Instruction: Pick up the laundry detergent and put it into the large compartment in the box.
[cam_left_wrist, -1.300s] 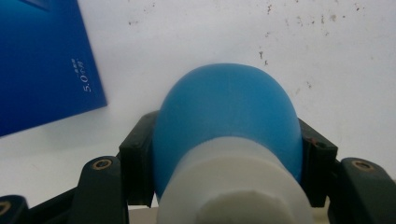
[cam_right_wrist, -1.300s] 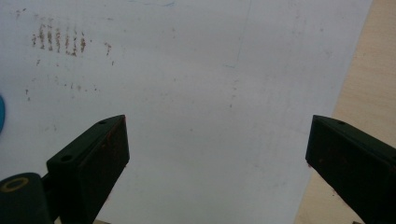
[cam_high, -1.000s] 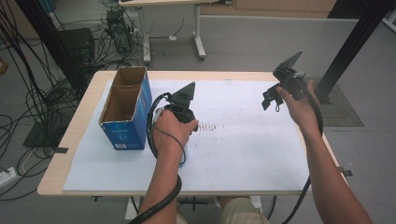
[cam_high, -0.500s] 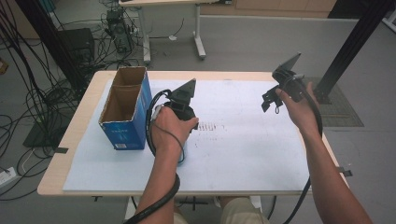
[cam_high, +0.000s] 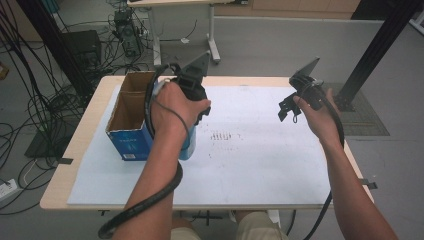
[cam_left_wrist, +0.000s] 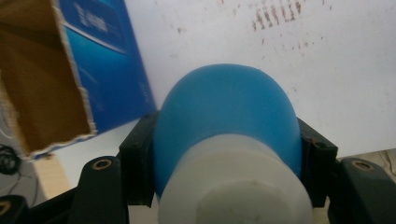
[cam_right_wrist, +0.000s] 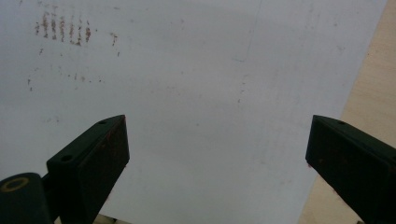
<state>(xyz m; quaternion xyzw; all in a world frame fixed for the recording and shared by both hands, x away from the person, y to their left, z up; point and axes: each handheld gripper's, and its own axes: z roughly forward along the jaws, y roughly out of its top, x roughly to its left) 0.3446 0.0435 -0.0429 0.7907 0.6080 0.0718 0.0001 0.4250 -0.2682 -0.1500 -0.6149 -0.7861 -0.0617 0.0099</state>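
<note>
Overhead, left gripper (cam_left_wrist: 229, 154) clamps a blue bottle (cam_left_wrist: 226, 116); right gripper (cam_right_wrist: 217, 154) gapes above white sheet (cam_right_wrist: 196, 70).

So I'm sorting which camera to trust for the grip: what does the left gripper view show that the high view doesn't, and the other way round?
Left gripper view: the black fingers pressing both sides of the blue bottle, and its white cap.
High view: the right gripper held above the table, and both forearms.
Shared: the blue bottle, the open cardboard box and the white sheet with reddish marks.
</note>
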